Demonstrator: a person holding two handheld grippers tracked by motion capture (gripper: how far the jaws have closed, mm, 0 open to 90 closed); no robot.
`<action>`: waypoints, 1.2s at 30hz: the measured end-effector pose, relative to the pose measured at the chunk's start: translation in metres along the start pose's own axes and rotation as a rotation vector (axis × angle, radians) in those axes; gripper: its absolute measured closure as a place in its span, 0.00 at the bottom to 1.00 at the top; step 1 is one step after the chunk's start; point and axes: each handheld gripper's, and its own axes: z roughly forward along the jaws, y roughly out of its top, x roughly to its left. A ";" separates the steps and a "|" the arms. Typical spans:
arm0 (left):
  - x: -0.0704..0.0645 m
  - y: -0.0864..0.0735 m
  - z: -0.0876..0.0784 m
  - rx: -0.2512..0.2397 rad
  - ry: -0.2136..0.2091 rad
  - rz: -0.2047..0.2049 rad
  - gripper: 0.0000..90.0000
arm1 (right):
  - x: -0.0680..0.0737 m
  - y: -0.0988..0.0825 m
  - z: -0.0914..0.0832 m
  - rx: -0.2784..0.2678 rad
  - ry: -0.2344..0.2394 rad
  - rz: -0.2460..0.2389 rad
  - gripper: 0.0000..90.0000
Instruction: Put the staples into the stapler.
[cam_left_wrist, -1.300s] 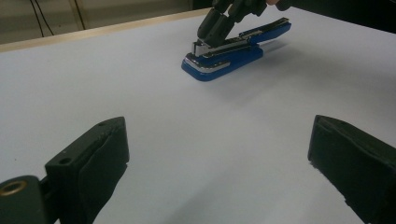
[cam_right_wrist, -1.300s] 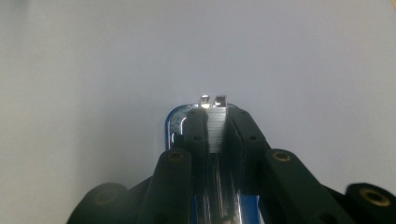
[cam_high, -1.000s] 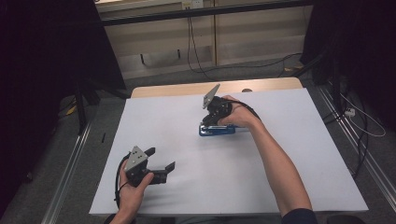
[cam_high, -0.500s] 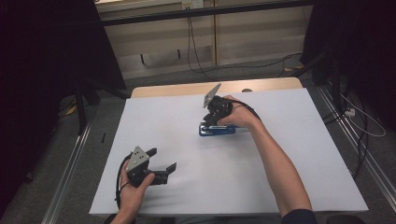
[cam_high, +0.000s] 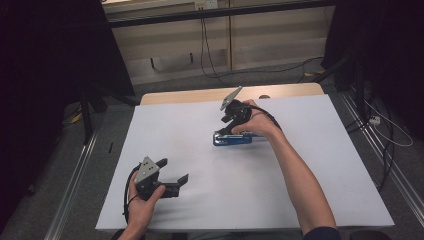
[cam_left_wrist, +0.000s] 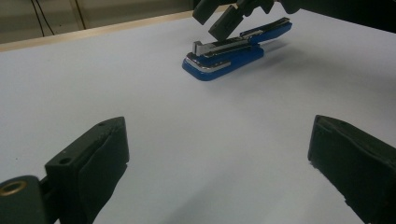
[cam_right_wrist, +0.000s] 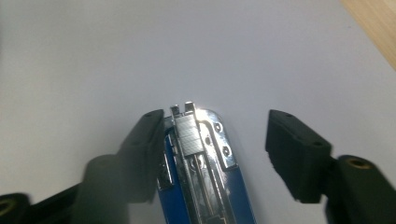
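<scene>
- The blue stapler (cam_high: 232, 139) lies flat on the white table (cam_high: 310, 200), toward its far middle, its metal staple channel exposed.
- The right hand-held gripper (cam_right_wrist: 212, 154) sits over the stapler's front end; its jaws have just been opening and stand apart, one jaw right beside the stapler, the other clear of it, so nothing is pinched.
- The left hand-held gripper (cam_high: 174, 175) rests spread and empty near the table's front-left, well apart.
- Risk: lifting away crookedly could let the near jaw catch and drag the stapler sideways.
</scene>
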 end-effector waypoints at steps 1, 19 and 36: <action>0.000 0.000 0.000 -0.001 -0.001 -0.003 0.06 | 0.000 0.000 0.000 -0.002 -0.004 0.005 0.38; 0.001 0.000 0.002 0.009 0.005 -0.005 0.06 | 0.002 -0.013 -0.010 -0.078 -0.105 0.162 0.06; 0.002 0.000 0.002 0.006 0.008 -0.006 0.06 | 0.020 -0.024 -0.018 -0.166 -0.174 0.222 0.08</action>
